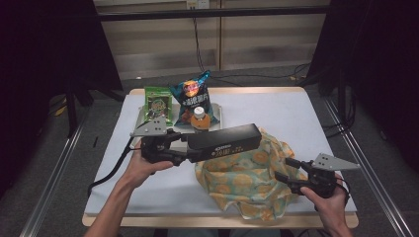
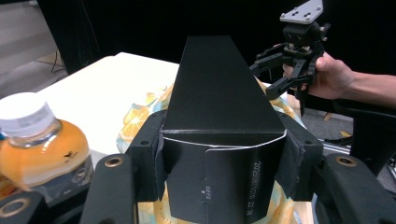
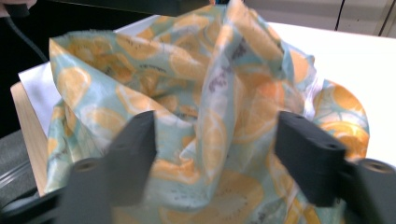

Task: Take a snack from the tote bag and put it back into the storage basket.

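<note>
Left gripper (image 1: 193,149) is clamping the long black cardboard box (image 1: 225,138). Right gripper (image 1: 288,170), jaws spread and empty, is nearing the orange-print fabric bag (image 1: 244,177): pinch 1 rim, open wide, feed box endwise.

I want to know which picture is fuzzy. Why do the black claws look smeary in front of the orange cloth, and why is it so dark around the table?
Right gripper view: the right gripper sits too close to the lens and blurs, while the fruit-print cloth is a bit soft. Left gripper view: the black box is crisp. High view: light falls on the table; the surroundings stay dark.
</note>
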The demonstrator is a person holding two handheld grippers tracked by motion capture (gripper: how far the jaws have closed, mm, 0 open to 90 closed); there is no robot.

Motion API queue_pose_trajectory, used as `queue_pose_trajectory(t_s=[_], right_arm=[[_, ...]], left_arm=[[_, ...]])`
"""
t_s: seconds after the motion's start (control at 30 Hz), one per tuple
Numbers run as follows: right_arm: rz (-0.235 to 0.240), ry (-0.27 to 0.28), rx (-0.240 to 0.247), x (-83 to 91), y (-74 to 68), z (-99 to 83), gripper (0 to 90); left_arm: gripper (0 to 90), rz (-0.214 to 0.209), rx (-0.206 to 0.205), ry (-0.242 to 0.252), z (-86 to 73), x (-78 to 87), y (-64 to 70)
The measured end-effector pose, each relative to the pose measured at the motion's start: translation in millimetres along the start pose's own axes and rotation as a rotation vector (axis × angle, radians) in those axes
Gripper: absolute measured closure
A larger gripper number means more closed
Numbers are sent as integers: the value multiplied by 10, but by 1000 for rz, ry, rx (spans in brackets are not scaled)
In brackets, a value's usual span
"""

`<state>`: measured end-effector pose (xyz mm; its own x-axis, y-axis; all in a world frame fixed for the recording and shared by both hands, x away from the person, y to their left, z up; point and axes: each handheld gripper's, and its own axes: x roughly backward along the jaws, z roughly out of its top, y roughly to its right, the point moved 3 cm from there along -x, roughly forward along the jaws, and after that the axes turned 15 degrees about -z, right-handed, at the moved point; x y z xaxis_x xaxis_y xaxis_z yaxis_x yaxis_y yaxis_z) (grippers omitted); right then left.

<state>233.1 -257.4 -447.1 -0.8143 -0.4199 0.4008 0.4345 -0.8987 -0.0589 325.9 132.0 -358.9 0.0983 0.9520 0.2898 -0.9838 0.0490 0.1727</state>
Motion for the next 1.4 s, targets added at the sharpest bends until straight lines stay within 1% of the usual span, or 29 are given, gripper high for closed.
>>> queue_pose_trajectory(t_s=[0.03,0.07,0.13,0.2,0.27,0.3,0.37,0.4,0.47,0.57,0.63,0.67,0.7,0.73,0.77,0.83,0.9,0.93,0.97,1.0,1.03,1.13,1.17,1.23,1.27,1.3,1.33,1.4], right_arm=[[-5,9,-3,7,-1,11,224],[-8,18,-6,14,0,21,191],[-13,31,-14,28,3,40,161],[-27,40,-6,42,7,49,120],[-30,46,-5,46,10,49,110],[-30,49,-4,47,8,50,95],[-32,51,-4,44,12,52,62],[-20,54,-8,48,10,54,50],[-15,60,-9,54,9,59,20],[-6,70,-2,62,16,58,2],[14,74,5,78,18,58,1],[15,81,6,84,19,61,0],[16,83,10,86,20,62,0],[21,82,11,89,23,60,0],[16,80,11,91,31,58,0],[11,78,7,93,32,55,0],[7,78,15,93,36,51,3],[7,78,11,91,36,50,4],[5,80,9,88,43,50,4],[1,82,9,84,48,48,4],[-4,75,10,87,55,44,5],[-3,74,8,85,62,35,6],[-3,74,7,88,64,34,6],[-3,74,6,98,64,31,7],[-4,73,6,102,66,29,7],[-9,71,7,106,71,26,7],[-11,75,7,104,74,26,7],[-12,75,6,108,75,28,7]], left_arm=[[438,19,4,3,6,31,-4],[439,12,3,6,9,62,-14],[439,26,5,-4,2,122,-30],[439,33,9,-8,-12,183,-47],[439,37,13,8,-27,251,-59],[438,47,16,18,-34,284,-63],[438,52,18,34,-47,352,-66],[438,48,15,35,-54,382,-59],[438,55,15,41,-67,437,-49],[438,63,18,40,-101,495,-48],[438,71,21,29,-129,536,-56],[438,67,25,41,-140,550,-59],[438,69,25,43,-148,574,-63],[439,81,23,50,-154,597,-68],[438,90,20,51,-158,627,-65],[439,66,19,58,-176,680,-64],[439,77,22,57,-200,725,-67],[439,91,26,51,-212,757,-70],[438,92,26,43,-223,797,-73],[439,82,28,57,-232,824,-79],[439,83,27,57,-237,855,-82],[439,97,28,56,-240,951,-88],[439,110,30,51,-241,985,-86],[439,101,29,68,-242,1038,-96],[439,116,33,61,-240,1073,-101],[439,111,29,79,-240,1091,-105],[439,123,30,69,-239,1121,-106],[439,121,26,76,-239,1159,-109]])
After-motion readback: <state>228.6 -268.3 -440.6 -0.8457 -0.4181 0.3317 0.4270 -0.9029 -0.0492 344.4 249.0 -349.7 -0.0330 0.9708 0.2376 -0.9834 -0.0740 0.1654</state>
